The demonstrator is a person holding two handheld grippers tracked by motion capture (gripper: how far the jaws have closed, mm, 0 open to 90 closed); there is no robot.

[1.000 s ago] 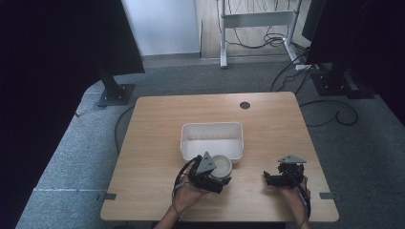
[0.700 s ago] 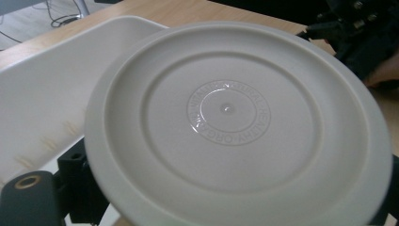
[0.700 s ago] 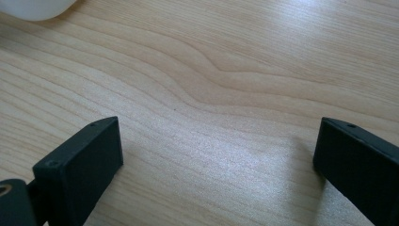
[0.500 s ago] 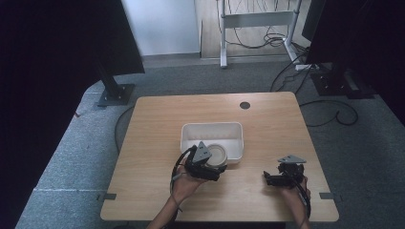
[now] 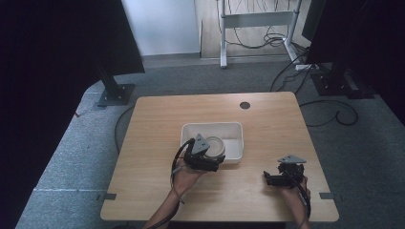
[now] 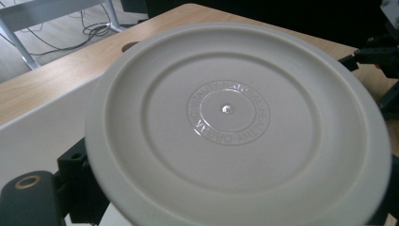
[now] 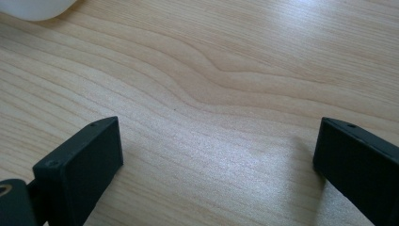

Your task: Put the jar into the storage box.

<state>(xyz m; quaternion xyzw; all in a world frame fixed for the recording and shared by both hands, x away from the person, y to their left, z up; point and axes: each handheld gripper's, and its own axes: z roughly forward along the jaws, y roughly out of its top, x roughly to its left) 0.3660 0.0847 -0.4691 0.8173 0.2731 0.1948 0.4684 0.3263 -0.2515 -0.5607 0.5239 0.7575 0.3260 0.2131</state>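
Risk: my left tongs (image 5: 204, 160) clamp the round cream plastic plate (image 6: 235, 122) by its rim above the white rectangular tub (image 5: 235, 130), so it may tilt and slip; right tongs (image 7: 216, 165) rest apart on the wooden worktop (image 5: 157, 124).

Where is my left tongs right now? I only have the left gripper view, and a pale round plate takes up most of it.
Observer: The left tongs is at the near left corner of a white rectangular tub in the middle of the table.
Operator: And the plate, is it over the tub?
Observer: Yes, the plate sits over the tub's left part, raised at its rim.
Operator: What is my other hand doing?
Observer: The right tongs rests low near the table's near right edge, jaws wide apart with bare wood between them.
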